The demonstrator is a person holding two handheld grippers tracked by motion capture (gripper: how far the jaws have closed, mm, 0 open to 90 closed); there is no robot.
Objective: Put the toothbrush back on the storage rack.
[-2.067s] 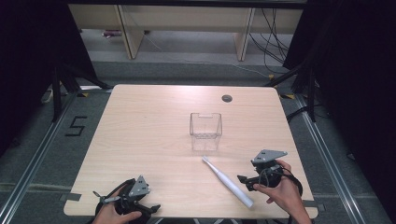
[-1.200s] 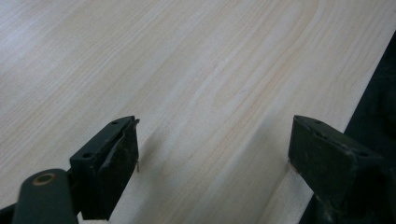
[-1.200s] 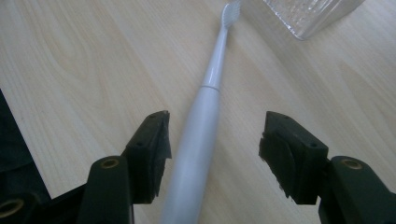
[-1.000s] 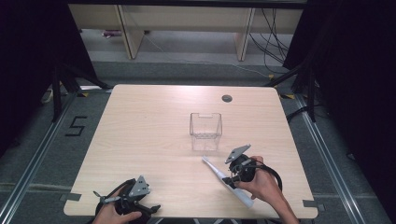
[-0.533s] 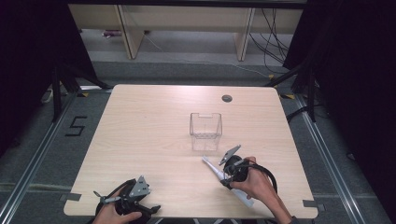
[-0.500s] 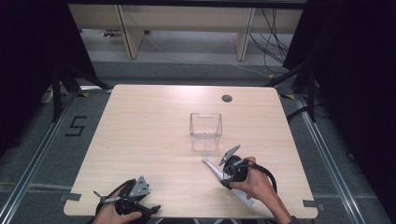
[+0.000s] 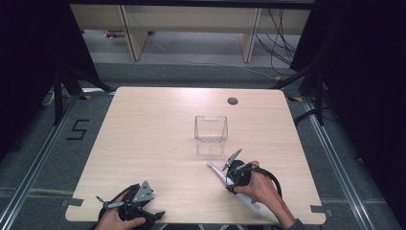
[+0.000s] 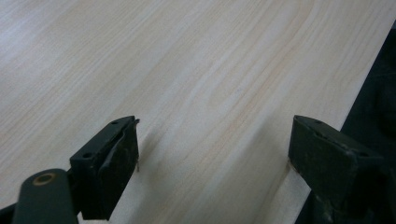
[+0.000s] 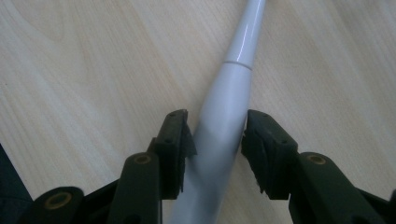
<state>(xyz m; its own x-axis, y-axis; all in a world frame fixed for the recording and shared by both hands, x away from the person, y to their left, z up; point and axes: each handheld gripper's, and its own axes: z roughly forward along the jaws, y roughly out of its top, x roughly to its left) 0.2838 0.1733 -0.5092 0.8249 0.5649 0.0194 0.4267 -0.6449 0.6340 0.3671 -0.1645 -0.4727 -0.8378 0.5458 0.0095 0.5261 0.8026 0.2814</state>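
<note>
- Right gripper has come in from the table's right edge and is now closing its jaws against the slim white plastic wand, which is lying flat.
- Clear square plastic box is standing just beyond, apart.
- Left gripper is resting spread wide at the near edge of the pale wooden table, gripping nothing.

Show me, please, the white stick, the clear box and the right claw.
white stick (image 9: 238, 46), right gripper view, its narrow front part.
clear box (image 7: 210, 136), high view, its front wall.
right claw (image 9: 215, 140), right gripper view, between its fingertips.
</note>
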